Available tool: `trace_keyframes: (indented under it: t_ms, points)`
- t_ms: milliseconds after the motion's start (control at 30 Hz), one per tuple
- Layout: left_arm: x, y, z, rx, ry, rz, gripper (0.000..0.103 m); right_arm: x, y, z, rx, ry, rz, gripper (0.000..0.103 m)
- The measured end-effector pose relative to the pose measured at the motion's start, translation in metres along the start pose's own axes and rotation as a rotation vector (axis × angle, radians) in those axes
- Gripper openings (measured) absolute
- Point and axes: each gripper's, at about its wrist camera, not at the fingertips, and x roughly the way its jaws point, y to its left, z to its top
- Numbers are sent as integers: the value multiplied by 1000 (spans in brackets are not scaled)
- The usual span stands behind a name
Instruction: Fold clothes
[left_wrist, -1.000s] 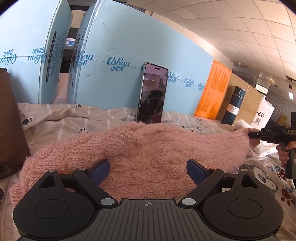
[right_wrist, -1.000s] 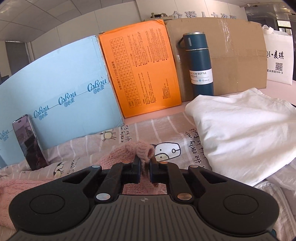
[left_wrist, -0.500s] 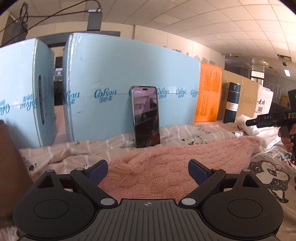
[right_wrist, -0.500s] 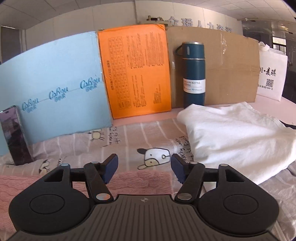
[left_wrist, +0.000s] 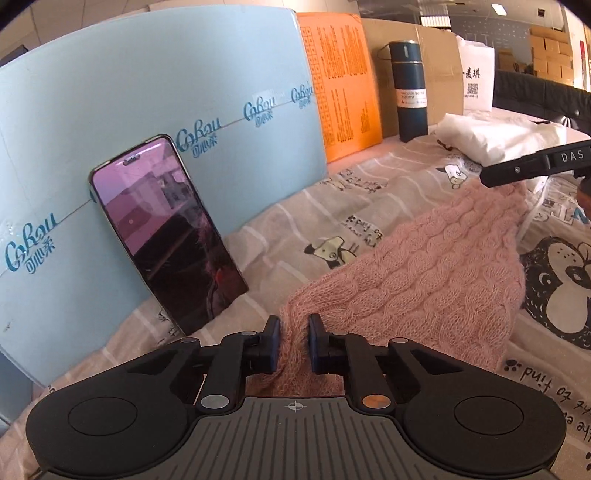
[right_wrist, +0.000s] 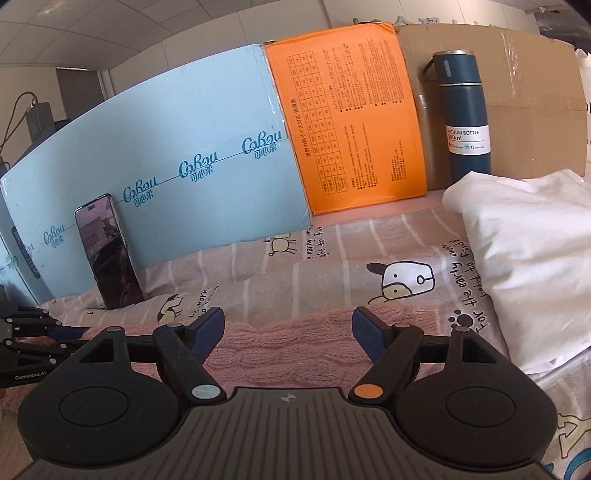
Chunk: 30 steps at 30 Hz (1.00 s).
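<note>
A pink cable-knit sweater (left_wrist: 424, 266) lies stretched across the cartoon-print sheet (left_wrist: 554, 280). My left gripper (left_wrist: 293, 341) is shut on the sweater's near left edge, with knit bunched between the pads. In the right wrist view the same sweater (right_wrist: 295, 343) lies flat under my right gripper (right_wrist: 288, 328), which stands open just above it and holds nothing. One finger of the right gripper (left_wrist: 517, 170) shows over the sweater's far end in the left wrist view. A folded white garment (right_wrist: 528, 258) rests to the right.
A phone (left_wrist: 166, 229) leans on the light blue box (left_wrist: 147, 92) at the back. An orange box (right_wrist: 351, 122), a cardboard sheet (right_wrist: 535, 92) and a dark blue vacuum bottle (right_wrist: 465, 118) line the rear. A white bag (left_wrist: 476, 81) stands far right.
The right gripper let go of the sweater's end and opened. The left gripper swung over to the sweater's left edge, rolled, and shut on it.
</note>
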Motion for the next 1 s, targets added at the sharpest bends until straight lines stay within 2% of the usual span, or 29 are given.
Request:
trace_keyframes:
  t_ms: [67, 167, 233, 267, 300, 433, 533, 633, 733, 800, 1000]
  points:
    - [3, 3, 3, -1, 11, 5, 15, 0, -4, 1, 29, 5, 3, 74]
    - [10, 1, -2, 7, 32, 16, 23, 1, -6, 0, 55, 30, 3, 74]
    - [8, 2, -4, -8, 20, 34, 42, 8, -10, -4, 81, 75, -7, 74]
    - [4, 5, -3, -39, 2, 42, 48, 12, -13, -5, 96, 86, -15, 74]
    - [-1, 9, -2, -69, -19, 50, 58, 15, -17, -7, 111, 90, -25, 74]
    - [-39, 15, -7, -168, -128, 88, 81, 16, -30, -8, 184, 68, -41, 74]
    - [-78, 19, -21, -252, -192, 155, 84, -2, -35, -3, 261, -4, -56, 74]
    - [-115, 33, -44, -397, -224, 234, 89, -21, -40, -6, 364, -3, -43, 76]
    - [-140, 46, -71, -558, -260, 235, 94, -34, -41, -11, 437, 29, -31, 78]
    - [-147, 51, -85, -629, -277, 220, 94, -36, -38, -15, 466, 74, -33, 79]
    - [-152, 63, -106, -751, -286, 209, 95, -14, -33, -16, 614, 169, 11, 82]
